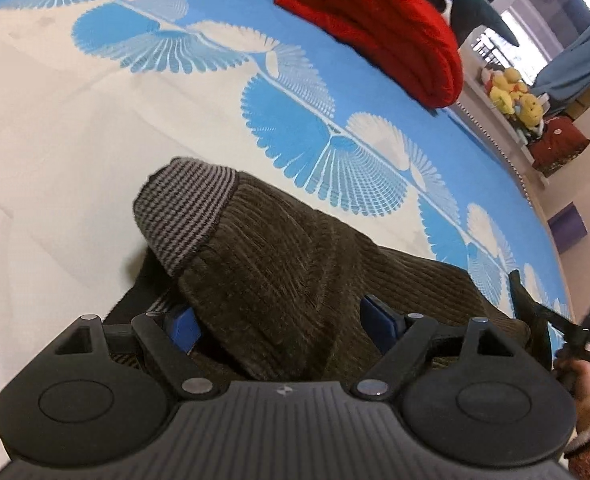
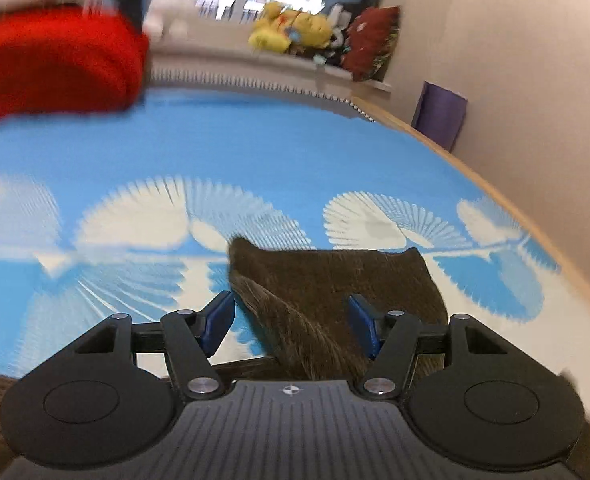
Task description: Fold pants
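Dark olive corduroy pants [image 1: 287, 264] lie bunched on the bed, with a grey-and-black striped ribbed band [image 1: 187, 216] at their far left end. My left gripper [image 1: 281, 322] hangs just above them with its jaws wide, open, and a hump of the cloth rises between the blue pads [image 1: 183, 324]. In the right wrist view a pointed flap of the same pants [image 2: 335, 284] lies on the sheet. My right gripper [image 2: 291, 324] stands open over it, and its left pad [image 2: 219, 320] is clear of the cloth. This view is blurred.
The bed sheet [image 1: 55, 128] is cream and blue with fan shapes. A folded red blanket [image 1: 375, 28] lies at the far side. Yellow plush toys [image 1: 511, 92] sit on a ledge beyond the bed's edge. A purple box [image 2: 439, 116] stands by the wall. A person's hand [image 1: 583, 380] shows at the right.
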The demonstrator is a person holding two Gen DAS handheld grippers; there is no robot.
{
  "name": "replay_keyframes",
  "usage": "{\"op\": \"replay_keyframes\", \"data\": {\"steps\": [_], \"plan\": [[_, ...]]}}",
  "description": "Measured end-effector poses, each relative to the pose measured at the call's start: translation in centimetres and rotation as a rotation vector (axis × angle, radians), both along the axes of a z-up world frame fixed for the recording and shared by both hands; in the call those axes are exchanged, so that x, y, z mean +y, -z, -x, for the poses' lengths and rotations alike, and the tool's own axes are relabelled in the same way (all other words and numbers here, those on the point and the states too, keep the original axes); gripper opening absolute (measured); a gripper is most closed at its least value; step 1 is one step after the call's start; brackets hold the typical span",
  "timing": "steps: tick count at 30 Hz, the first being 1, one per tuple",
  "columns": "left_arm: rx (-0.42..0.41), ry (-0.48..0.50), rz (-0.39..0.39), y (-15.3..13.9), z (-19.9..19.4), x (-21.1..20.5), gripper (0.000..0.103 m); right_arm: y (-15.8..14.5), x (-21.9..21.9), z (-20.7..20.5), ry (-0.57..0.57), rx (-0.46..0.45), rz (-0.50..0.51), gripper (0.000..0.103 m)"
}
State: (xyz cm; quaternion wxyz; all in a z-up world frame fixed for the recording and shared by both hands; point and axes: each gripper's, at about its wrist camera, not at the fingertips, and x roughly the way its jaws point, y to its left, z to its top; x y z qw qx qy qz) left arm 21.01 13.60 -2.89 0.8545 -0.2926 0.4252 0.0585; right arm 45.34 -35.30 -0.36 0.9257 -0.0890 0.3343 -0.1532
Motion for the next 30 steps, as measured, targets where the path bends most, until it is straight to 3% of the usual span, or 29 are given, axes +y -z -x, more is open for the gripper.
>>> {"op": "replay_keyframes", "data": {"steps": [3, 4, 5, 6, 7, 9, 15, 18, 20, 22, 24, 27, 30], "plan": [[0.028, -0.019, 0.081, 0.6, -0.9, 0.4, 0.082, 2.9, 0.7, -2.7, 0.014, 0.096, 0.125, 0.061], [0.025, -0.027, 0.077, 0.5, -1.0, 0.4, 0.075, 3.6, 0.7, -3.2, 0.024, 0.120, 0.168, 0.028], [0.012, -0.035, 0.044, 0.1, -1.1, 0.2, 0.047, 3.9, 0.6, -3.6, 0.034, 0.132, 0.197, 0.013], [-0.006, -0.050, 0.003, -0.4, -1.1, 0.2, 0.012, 3.6, 0.3, -3.7, 0.047, 0.123, 0.193, 0.013], [-0.034, -0.070, -0.015, -0.9, -1.0, 0.4, 0.013, 2.4, -0.5, -3.6, 0.070, 0.079, 0.144, 0.013], [-0.080, -0.114, 0.037, -1.4, -0.7, 1.3, 0.012, -0.6, -2.3, -3.2, 0.103, 0.008, 0.042, 0.013], [-0.167, -0.179, 0.132, -3.8, 0.6, 2.7, 0.012, -14.0, -12.0, 0.4, 0.238, -0.249, -0.376, 0.012], [-0.171, -0.189, 0.226, -4.2, 3.1, 3.6, 0.012, -19.7, -17.4, 7.2, 0.244, -0.407, -0.576, 0.012], [-0.144, -0.178, 0.244, -4.2, 4.8, 3.7, 0.012, -20.5, -20.3, 12.7, 0.229, -0.456, -0.644, 0.012], [-0.089, -0.149, 0.206, -3.5, 6.0, 3.4, 0.012, -18.8, -22.6, 18.5, 0.232, -0.462, -0.672, 0.010], [-0.008, -0.121, 0.164, -2.2, 6.1, 3.0, 0.012, -14.6, -24.5, 23.5, 0.276, -0.424, -0.702, 0.010], [0.099, -0.112, 0.103, 0.0, 6.2, 2.3, 0.013, -5.2, -27.0, 28.6, 0.419, -0.306, -0.739, 0.010], [0.084, -0.118, 0.084, 0.5, 7.1, 2.1, 0.013, 3.4, -29.1, 32.1, 0.624, -0.215, -0.905, 0.011]]}}
